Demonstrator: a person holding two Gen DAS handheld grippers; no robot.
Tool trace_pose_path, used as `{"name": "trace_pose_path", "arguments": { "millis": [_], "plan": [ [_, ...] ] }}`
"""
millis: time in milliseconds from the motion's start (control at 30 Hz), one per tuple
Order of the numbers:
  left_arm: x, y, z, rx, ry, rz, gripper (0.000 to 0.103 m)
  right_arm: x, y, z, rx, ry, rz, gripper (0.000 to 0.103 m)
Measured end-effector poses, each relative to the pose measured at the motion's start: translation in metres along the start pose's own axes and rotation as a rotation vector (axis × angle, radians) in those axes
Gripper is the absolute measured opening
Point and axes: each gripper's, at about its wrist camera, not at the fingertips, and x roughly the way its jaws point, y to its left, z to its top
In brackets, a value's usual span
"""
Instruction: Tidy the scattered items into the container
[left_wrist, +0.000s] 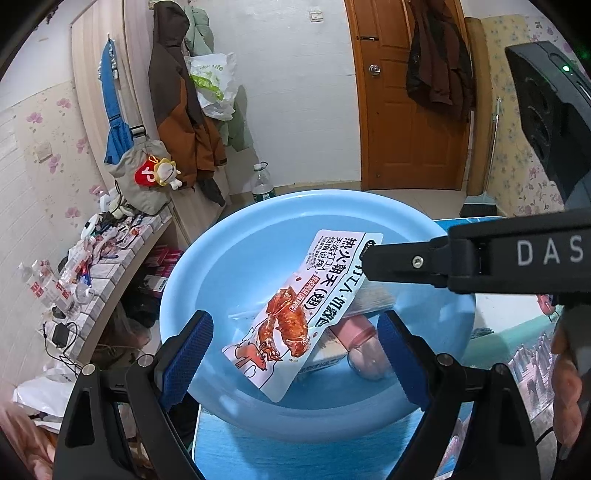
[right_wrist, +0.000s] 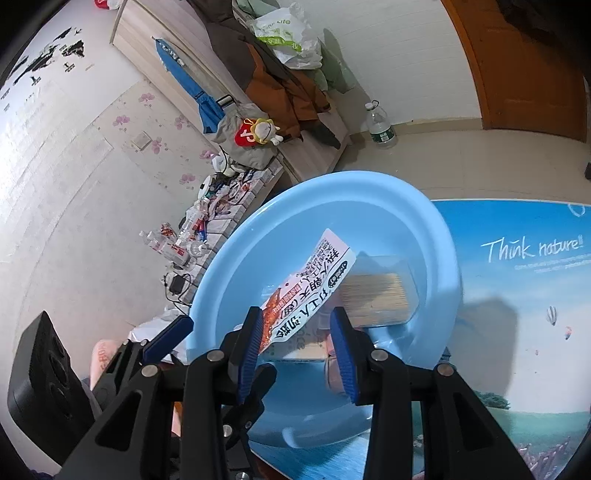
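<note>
Both tools hang over the light-blue basin (left_wrist: 258, 236), each with its blue-padded fingers spread apart and nothing between them. From the left wrist view, the left tool (left_wrist: 295, 354) sits at the near rim with its pads either side of the basin's contents, touching none of them. The right tool (right_wrist: 299, 339) hovers just above the snack packet (left_wrist: 295, 314), its fingers straddling the packet's near end without pinching it; in the left view its black arm reaches in from the right across the packet's top edge.

The packet, white with red printing and a picture of a glazed chicken wing, lies slanted inside the basin, propped on the other things there. Under it sit a clear box of thin wooden sticks (right_wrist: 380, 291), a pink-capped bottle (left_wrist: 364, 347) lying on its side, and a flat pale box that is mostly hidden.

The basin stands at the corner of the counter (right_wrist: 517, 295), whose top carries a blue sky print. Beyond it are a cluttered low shelf (left_wrist: 110, 258) with small bottles, coats hung on the wall, a large water bottle (left_wrist: 262, 182) on the floor and a wooden door (left_wrist: 406, 110).
</note>
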Motion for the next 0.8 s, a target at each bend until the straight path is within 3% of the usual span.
{"name": "trace_pose_path", "arguments": {
  "millis": [100,300,433,667,800],
  "plan": [
    [-0.002,0.001,0.0,-0.006,0.003,0.006,0.091,-0.004,0.005,-0.001,-0.034,-0.032,-0.076,0.052],
    [-0.008,0.005,0.001,-0.018,0.004,0.024,0.097,-0.022,0.019,-0.004,-0.108,-0.109,-0.145,0.054],
    [-0.013,0.005,0.002,-0.02,0.002,0.029,0.099,-0.047,0.027,-0.012,-0.163,-0.22,-0.244,0.078],
    [-0.024,-0.001,0.0,-0.025,0.006,0.039,0.103,-0.075,0.038,-0.027,-0.236,-0.302,-0.326,0.084],
    [-0.032,-0.005,-0.002,-0.03,0.003,0.041,0.103,-0.092,0.039,-0.039,-0.244,-0.34,-0.388,0.092]
  ]
}}
